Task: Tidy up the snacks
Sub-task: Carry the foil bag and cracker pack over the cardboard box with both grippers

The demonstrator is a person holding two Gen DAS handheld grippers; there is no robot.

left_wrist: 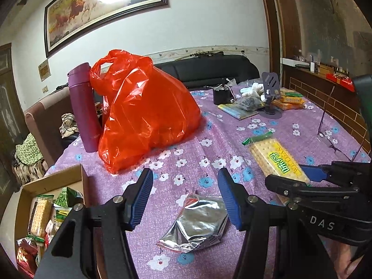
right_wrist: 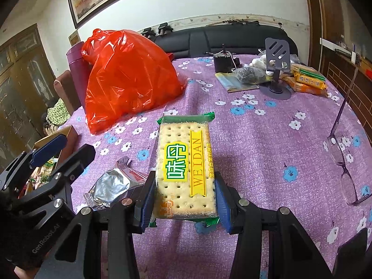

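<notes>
Right hand-held gripper [right_wrist: 184, 200] clamps the flat, clear-wrapped yellow-and-green cracker packet [right_wrist: 184, 169] by its long edges, presumably for boxing; left hand-held gripper [left_wrist: 186, 197] hangs open, empty, above the crumpled silver foil pouch [left_wrist: 197, 225].

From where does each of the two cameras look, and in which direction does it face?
Left wrist: sits on the left hand-held gripper, facing down-forward over the silver snack packet; its open fingers and the right hand-held gripper show.
Right wrist: sits on the right hand-held gripper, closed on the cracker pack; the left hand-held gripper shows.
Shared: red plastic bag, purple tablecloth, both snacks.
</notes>
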